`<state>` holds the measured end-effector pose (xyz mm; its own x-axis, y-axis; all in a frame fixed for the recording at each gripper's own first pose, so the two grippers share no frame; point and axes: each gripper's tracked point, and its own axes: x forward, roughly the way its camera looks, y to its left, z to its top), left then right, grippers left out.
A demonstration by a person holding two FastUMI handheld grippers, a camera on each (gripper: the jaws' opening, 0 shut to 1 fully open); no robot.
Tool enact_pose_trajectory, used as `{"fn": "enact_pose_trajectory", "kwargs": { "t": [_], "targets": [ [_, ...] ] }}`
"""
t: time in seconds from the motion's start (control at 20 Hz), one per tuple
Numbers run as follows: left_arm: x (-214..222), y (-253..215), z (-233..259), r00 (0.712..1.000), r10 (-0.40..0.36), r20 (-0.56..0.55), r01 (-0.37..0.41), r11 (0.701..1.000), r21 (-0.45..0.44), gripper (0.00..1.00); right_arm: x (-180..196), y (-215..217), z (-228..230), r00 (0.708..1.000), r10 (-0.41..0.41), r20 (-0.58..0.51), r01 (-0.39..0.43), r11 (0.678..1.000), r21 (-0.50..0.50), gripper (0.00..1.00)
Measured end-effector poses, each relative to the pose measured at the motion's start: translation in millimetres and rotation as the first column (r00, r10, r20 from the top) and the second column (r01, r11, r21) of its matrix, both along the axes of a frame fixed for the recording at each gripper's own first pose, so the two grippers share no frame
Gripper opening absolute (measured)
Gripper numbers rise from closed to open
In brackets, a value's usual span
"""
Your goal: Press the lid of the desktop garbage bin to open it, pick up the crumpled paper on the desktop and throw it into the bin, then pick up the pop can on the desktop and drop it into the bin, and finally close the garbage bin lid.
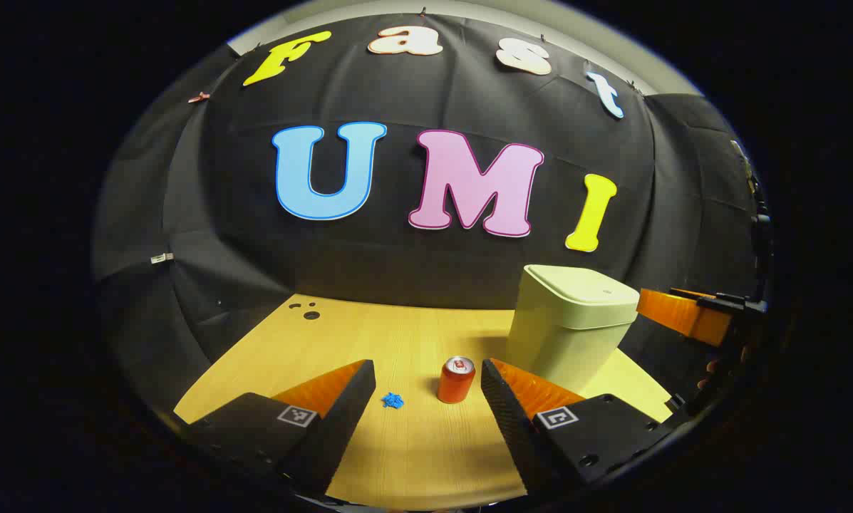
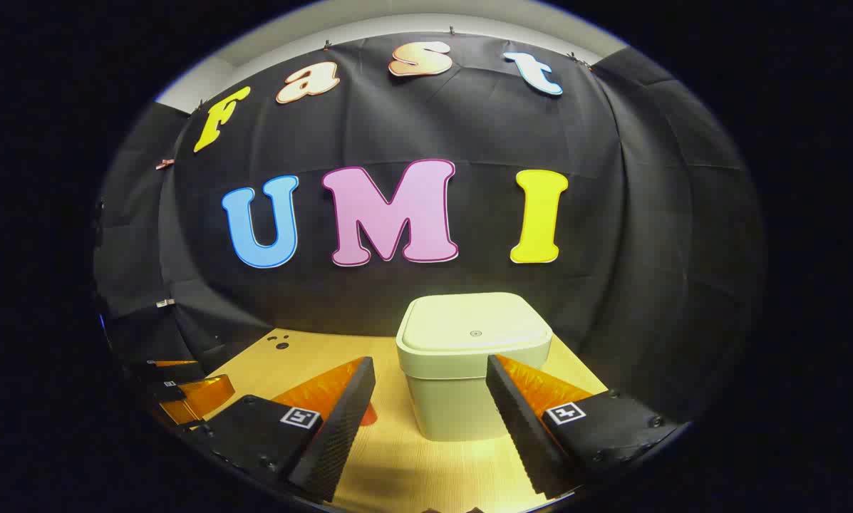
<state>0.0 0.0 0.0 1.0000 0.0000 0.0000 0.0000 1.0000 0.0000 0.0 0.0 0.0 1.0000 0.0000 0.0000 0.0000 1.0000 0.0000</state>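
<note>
While both jaws gape wide, the left hand-held gripper (image 1: 426,399) faces the pop can (image 1: 456,380) and the right hand-held gripper (image 2: 430,399) faces the shut bin (image 2: 472,363) on the desk (image 1: 369,335).

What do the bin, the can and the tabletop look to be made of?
Bin: likely plastic, matte pale green, smooth moulded corners. Can: probably metal, glossy red body with a silvery top. Tabletop: light wood or wood-look laminate, fine straight grain showing.
</note>
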Motion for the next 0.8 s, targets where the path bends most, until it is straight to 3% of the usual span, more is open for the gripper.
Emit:
{"fn": "enact_pose_trajectory", "kwargs": {
  "t": [0.8],
  "targets": [
    [23,9,2,1.000,-0.021,-0.014,0.021,1.000,0.007,0.96,19,7,3,1.000,-0.012,0.000,0.012,1.000,-0.010,0.99]
  ]
}}
